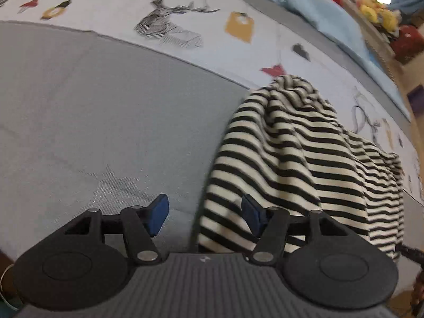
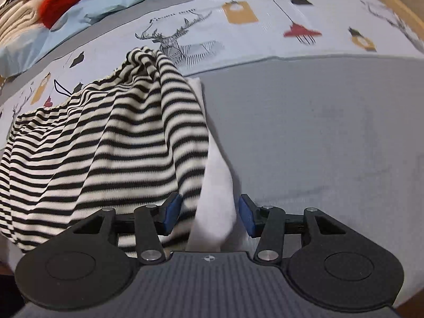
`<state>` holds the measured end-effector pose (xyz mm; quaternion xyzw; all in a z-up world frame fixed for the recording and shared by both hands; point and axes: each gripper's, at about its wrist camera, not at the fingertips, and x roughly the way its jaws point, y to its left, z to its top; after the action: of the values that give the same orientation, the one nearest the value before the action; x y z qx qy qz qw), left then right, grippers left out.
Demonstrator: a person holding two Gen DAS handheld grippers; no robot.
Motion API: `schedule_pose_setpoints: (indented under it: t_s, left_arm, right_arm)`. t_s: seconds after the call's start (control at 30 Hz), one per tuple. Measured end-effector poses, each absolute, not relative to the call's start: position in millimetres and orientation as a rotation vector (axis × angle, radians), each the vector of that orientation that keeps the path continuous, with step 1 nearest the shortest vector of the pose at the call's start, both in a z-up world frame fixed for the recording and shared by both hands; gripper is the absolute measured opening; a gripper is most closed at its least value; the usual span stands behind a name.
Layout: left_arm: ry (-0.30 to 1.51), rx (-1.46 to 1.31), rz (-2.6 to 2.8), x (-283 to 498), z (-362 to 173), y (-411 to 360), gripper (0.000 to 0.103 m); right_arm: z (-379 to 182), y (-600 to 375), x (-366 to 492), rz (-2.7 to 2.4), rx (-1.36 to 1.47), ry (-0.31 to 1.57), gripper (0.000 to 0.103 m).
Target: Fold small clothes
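**Striped top lies loose between 2 open claws**

The striped garment (image 1: 299,159) lies rumpled on the grey bedspread (image 1: 92,111), between the 2 claws. Seen from the left claw (image 1: 205,216), it sits ahead and to the right, its near edge running under the right-hand blue pad. Seen from the right claw (image 2: 209,213), it spreads ahead and to the left, with a white cloth (image 2: 217,185) along its right edge passing up between the pads.

Its long axis runs away from both claws toward the printed deer sheet (image 2: 265,34), ending in a bunched peak at the far end.

Both claws stand parted, about halfway. Neither pad pair presses on fabric; the cloth lies slack in the gaps, gripped by nothing.
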<state>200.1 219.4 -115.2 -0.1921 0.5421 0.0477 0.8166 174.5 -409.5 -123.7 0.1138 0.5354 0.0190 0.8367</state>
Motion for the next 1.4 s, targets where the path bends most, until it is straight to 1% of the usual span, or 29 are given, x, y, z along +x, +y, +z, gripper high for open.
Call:
schedule_pose_setpoints:
  t_s: [0.07, 0.17, 0.23, 0.27, 0.3, 0.33, 0.37, 0.4, 0.5, 0.57, 0.6, 0.67, 0.73, 0.77, 0.8, 0.87, 0.9, 0.93, 0.97, 1.07, 1.13, 1.17, 1.2, 1.23, 1.3, 1.33, 1.37, 1.4]
  left_arm:
    - [1.157, -0.428, 0.101, 199.4, -118.1, 219.9, 0.066]
    - [1.205, -0.434, 0.076, 199.5, -126.6, 215.7, 0.065]
    - [1.229, -0.418, 0.061, 199.8, -132.4, 213.2, 0.051]
    - [1.241, -0.417, 0.039, 199.7, -134.4, 211.8, 0.027]
    - [1.251, -0.42, 0.01, 198.5, -135.7, 210.3, 0.005]
    - [1.251, -0.414, -0.018, 197.6, -135.4, 208.8, 0.003]
    - [1.228, -0.396, -0.046, 194.9, -130.2, 206.5, 0.002]
    - [1.198, -0.38, -0.059, 192.4, -124.7, 206.7, 0.002]
    - [1.06, -0.395, -0.059, 176.5, -99.0, 216.7, 0.002]
    - [1.02, -0.435, -0.043, 164.9, -90.6, 226.9, 0.002]
    - [1.034, -0.429, -0.024, 161.2, -91.3, 228.8, 0.002]
    - [1.145, -0.39, 0.017, 162.0, -108.1, 228.6, 0.002]
    - [1.273, -0.333, 0.045, 164.9, -128.7, 222.9, 0.002]
    - [1.309, -0.301, 0.056, 165.6, -134.5, 219.4, 0.003]
    - [1.321, -0.28, 0.064, 166.7, -135.9, 217.5, 0.007]
    - [1.281, -0.241, 0.075, 165.2, -126.3, 211.8, 0.011]
    - [1.242, -0.217, 0.078, 163.9, -118.9, 208.1, 0.017]
    - [1.19, -0.196, 0.071, 162.3, -109.0, 203.3, 0.022]
    - [1.135, -0.186, 0.053, 159.5, -99.2, 199.3, 0.03]
    - [1.049, -0.165, -0.049, 158.4, -84.6, 181.3, 0.031]
    - [1.042, -0.121, -0.119, 162.0, -85.0, 163.7, 0.031]
    - [1.056, -0.092, -0.152, 164.3, -88.4, 155.1, 0.035]
    - [1.085, -0.071, -0.179, 166.6, -94.7, 148.8, 0.039]
    - [1.135, -0.04, -0.191, 168.2, -103.6, 142.5, 0.041]
    - [1.241, 0.046, -0.135, 174.4, -124.1, 136.2, 0.053]
    - [1.277, 0.063, -0.096, 176.9, -132.3, 139.2, 0.058]
    - [1.295, 0.033, -0.064, 178.8, -135.1, 146.2, 0.065]
    - [1.298, -0.005, -0.049, 178.5, -136.1, 153.4, 0.065]
  right_arm:
    - [-125.8, -410.4, 169.3, 0.009, 0.256, 1.146, 0.051]
    - [-129.8, -401.8, 167.2, 0.003, 0.208, 1.153, 0.051]
    - [-132.4, -397.2, 167.6, 0.004, 0.173, 1.155, 0.05]
    - [-133.5, -397.0, 167.6, 0.008, 0.179, 1.157, 0.048]
    - [-133.9, -399.3, 168.4, 0.012, 0.194, 1.158, 0.037]
    - [-133.6, -401.6, 168.3, 0.02, 0.219, 1.157, 0.024]
    - [-132.1, -403.8, 169.0, 0.024, 0.238, 1.15, 0.022]
    - [-128.1, -406.5, 167.9, 0.02, 0.258, 1.127, 0.016]
    - [-105.8, -415.6, 159.5, 0.005, 0.318, 1.006, 0.012]
    - [-91.3, -422.2, 152.1, 0.01, 0.37, 0.932, 0.011]
    - [-87.0, -423.8, 148.7, 0.006, 0.377, 0.913, 0.011]
    - [-89.9, -423.5, 147.4, -0.011, 0.353, 0.941, 0.011]
    - [-110.4, -419.0, 152.5, -0.047, 0.291, 1.067, 0.011]
    - [-121.4, -416.4, 155.2, -0.058, 0.265, 1.132, 0.012]
    - [-130.7, -413.2, 157.3, -0.074, 0.24, 1.184, 0.013]
    - [-132.0, -409.8, 159.3, -0.093, 0.228, 1.184, 0.014]
    - [-129.2, -408.9, 159.4, -0.105, 0.223, 1.168, 0.016]
    - [-126.3, -407.9, 159.4, -0.119, 0.211, 1.156, 0.022]
    - [-122.1, -407.0, 159.4, -0.139, 0.19, 1.138, 0.024]
    - [-101.5, -400.2, 154.5, -0.136, 0.123, 1.012, 0.025]
    - [-89.2, -391.3, 151.4, -0.042, 0.107, 0.911, 0.026]
    - [-87.2, -386.7, 150.9, 0.015, 0.11, 0.891, 0.026]
    - [-89.1, -381.0, 152.3, 0.069, 0.113, 0.898, 0.027]
    - [-93.8, -376.5, 155.0, 0.109, 0.114, 0.928, 0.027]
    - [-112.2, -367.5, 161.1, 0.155, 0.088, 1.041, 0.027]
    - [-123.4, -362.7, 164.2, 0.148, 0.043, 1.104, 0.027]
    - [-135.2, -358.9, 166.8, 0.128, -0.014, 1.163, 0.027]
    - [-141.3, -356.9, 166.9, 0.115, -0.052, 1.19, 0.027]
